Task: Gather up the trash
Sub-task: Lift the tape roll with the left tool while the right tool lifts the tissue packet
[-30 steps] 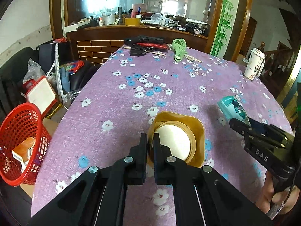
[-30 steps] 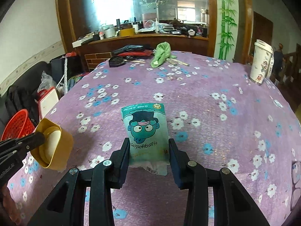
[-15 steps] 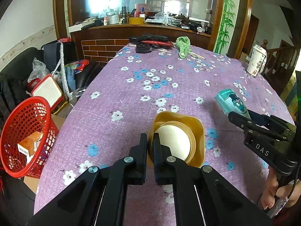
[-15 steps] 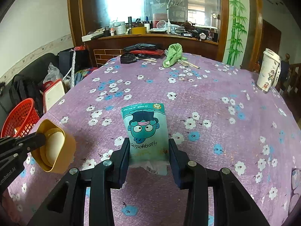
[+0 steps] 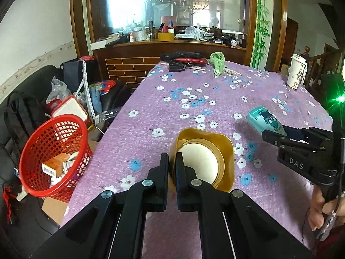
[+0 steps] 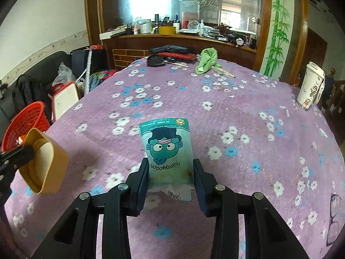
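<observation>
My left gripper (image 5: 171, 161) is shut on the rim of a yellow square cup (image 5: 224, 151) with a white inside, held above the purple flowered tablecloth (image 5: 194, 108). The cup also shows at the left of the right wrist view (image 6: 49, 168). My right gripper (image 6: 170, 170) is shut on a teal snack packet (image 6: 168, 146) with a cartoon face, held above the table. The packet also shows in the left wrist view (image 5: 265, 120). A red mesh basket (image 5: 54, 155) with boxes in it stands on the floor left of the table.
A paper cup (image 5: 298, 71) stands at the table's far right edge. A green cloth (image 5: 217, 64), a black pouch (image 5: 176, 67) and red and black items lie at the far end. Bags and a white-lidded box (image 5: 69, 108) crowd the floor by the sofa.
Both grippers have pulled back and risen slightly with their loads. The red basket now shows more fully at the left.
</observation>
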A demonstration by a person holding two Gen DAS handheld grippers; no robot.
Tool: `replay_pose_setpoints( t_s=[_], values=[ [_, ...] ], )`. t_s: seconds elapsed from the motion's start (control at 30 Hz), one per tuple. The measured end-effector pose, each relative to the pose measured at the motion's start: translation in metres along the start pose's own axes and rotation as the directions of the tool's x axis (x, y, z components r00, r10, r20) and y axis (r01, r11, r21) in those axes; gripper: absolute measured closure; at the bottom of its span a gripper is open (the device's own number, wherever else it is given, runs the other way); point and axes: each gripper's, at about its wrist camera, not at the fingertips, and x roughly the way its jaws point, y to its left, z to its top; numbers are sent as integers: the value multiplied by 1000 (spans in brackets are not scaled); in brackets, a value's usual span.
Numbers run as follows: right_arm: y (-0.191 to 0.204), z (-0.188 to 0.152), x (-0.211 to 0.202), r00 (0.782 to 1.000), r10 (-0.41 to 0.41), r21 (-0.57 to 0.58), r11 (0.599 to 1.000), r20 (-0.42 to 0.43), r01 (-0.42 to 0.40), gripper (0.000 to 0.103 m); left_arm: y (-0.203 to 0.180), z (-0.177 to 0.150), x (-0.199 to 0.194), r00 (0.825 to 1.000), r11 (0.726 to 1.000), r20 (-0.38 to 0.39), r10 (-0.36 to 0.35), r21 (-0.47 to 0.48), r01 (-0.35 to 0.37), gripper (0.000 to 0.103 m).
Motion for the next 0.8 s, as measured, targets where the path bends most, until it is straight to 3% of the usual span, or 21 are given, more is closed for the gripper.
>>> replay_pose_setpoints(
  t_s=[0.4,0.8],
  values=[
    [33,-24,-38,999,42,-9,999,10,-42,61,8,-18,-14,1000,1000,19,-12,9,12,98],
    [67,-25,-57,999,49,-55,997,22,-48,61,32,-26,-31,999,1000,41,-10,-28,12,98]
  ],
)
